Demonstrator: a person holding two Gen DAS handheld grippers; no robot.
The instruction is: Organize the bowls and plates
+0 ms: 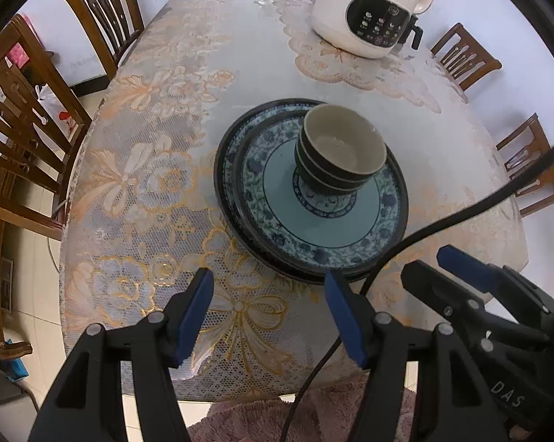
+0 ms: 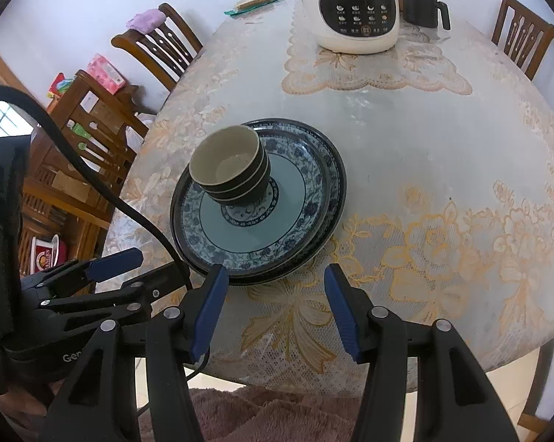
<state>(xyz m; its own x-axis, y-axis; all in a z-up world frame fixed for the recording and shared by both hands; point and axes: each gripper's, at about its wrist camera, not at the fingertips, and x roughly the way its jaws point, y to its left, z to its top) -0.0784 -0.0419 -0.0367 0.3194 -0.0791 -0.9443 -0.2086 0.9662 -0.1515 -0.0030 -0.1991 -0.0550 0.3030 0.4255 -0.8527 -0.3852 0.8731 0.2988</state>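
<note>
A stack of blue-and-white plates with dark rims lies on the lace-covered table, and three nested dark bowls with cream insides sit on top. My left gripper hovers open above the table's near edge, just short of the plates' rim, with nothing between its fingers. To its right is my right gripper. In the right wrist view the right gripper is open and empty in front of the plates and bowls. The left gripper is at the left.
A white electric kettle and a black mug stand at the back of the table. Wooden chairs ring the table. A black cable crosses over the plates' near right rim. Pink fuzzy fabric lies below the table edge.
</note>
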